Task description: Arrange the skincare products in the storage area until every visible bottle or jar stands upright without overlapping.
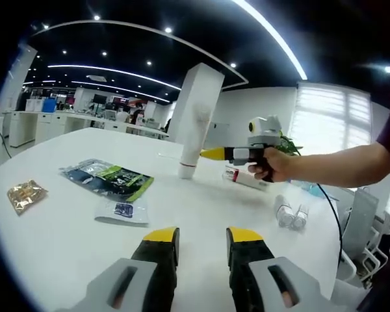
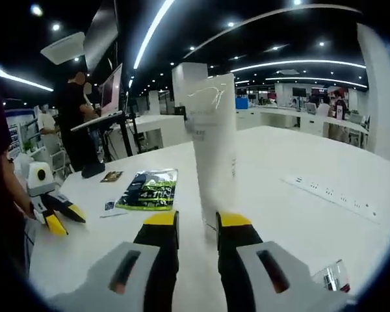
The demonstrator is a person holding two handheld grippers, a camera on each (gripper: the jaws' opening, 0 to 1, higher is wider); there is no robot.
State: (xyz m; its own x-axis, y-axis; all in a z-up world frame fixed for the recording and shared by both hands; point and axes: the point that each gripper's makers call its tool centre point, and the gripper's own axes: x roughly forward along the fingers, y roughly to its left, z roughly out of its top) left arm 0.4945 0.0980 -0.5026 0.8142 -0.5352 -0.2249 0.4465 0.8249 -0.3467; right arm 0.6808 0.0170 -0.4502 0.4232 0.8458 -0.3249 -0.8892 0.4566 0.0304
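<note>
A tall white tube (image 1: 196,117) stands upright on its cap on the white table (image 1: 65,253). My right gripper (image 1: 212,154), held by a hand, has its yellow tips just beside the tube's lower right side. In the right gripper view the tube (image 2: 214,143) rises just beyond the right gripper (image 2: 197,224), whose jaws are open with bare table between them. A white tube with a red cap (image 1: 246,177) lies flat behind that hand. Two small white bottles (image 1: 291,214) lie on their sides. My left gripper (image 1: 202,240) hovers open over the table, holding nothing, and is seen again as the left gripper (image 2: 64,218).
A green-black sachet (image 1: 110,177), a small white sachet (image 1: 123,211) and a gold packet (image 1: 26,194) lie on the left of the table. A power strip (image 2: 331,192) lies on the table. A foil item (image 2: 331,276) sits near the edge. A person stands at a desk behind.
</note>
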